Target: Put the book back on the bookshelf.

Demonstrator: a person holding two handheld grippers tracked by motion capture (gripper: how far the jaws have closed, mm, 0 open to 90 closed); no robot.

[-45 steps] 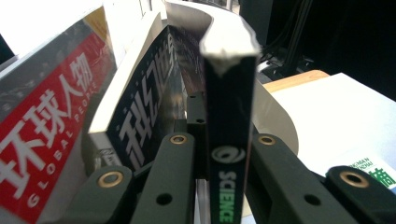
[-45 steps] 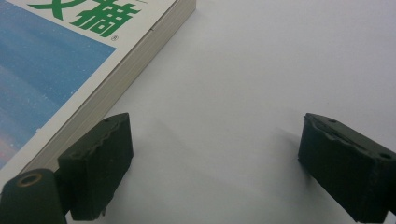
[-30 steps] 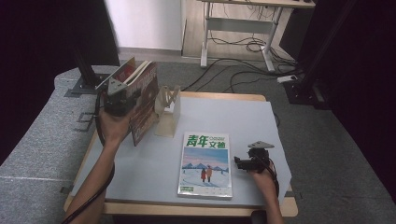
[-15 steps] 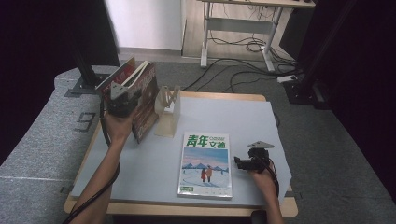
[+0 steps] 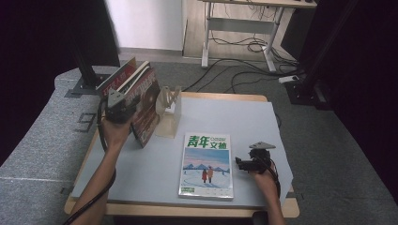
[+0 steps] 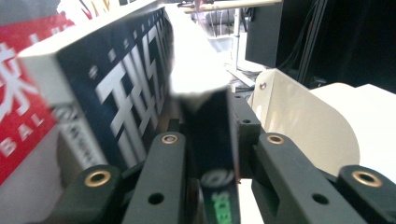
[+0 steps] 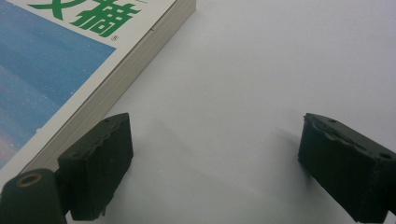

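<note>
Tongs on the right (image 5: 240,163) rest wide open on the counter (image 5: 253,122), just beside a flat green-titled magazine (image 5: 207,165). Farther back, left tongs (image 5: 123,111), jaws just easing apart, pinch upright magazines (image 5: 144,101) beside a white bookend (image 5: 169,110).

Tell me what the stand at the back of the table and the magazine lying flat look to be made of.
The stand looks like thin sheet metal or plastic in a cream finish: it has flat curved plates and a small rivet hole; which of the two is unclear. The magazine is paper with a smooth, probably glossy printed cover: stacked page edges show along its side in the right gripper view.
</note>
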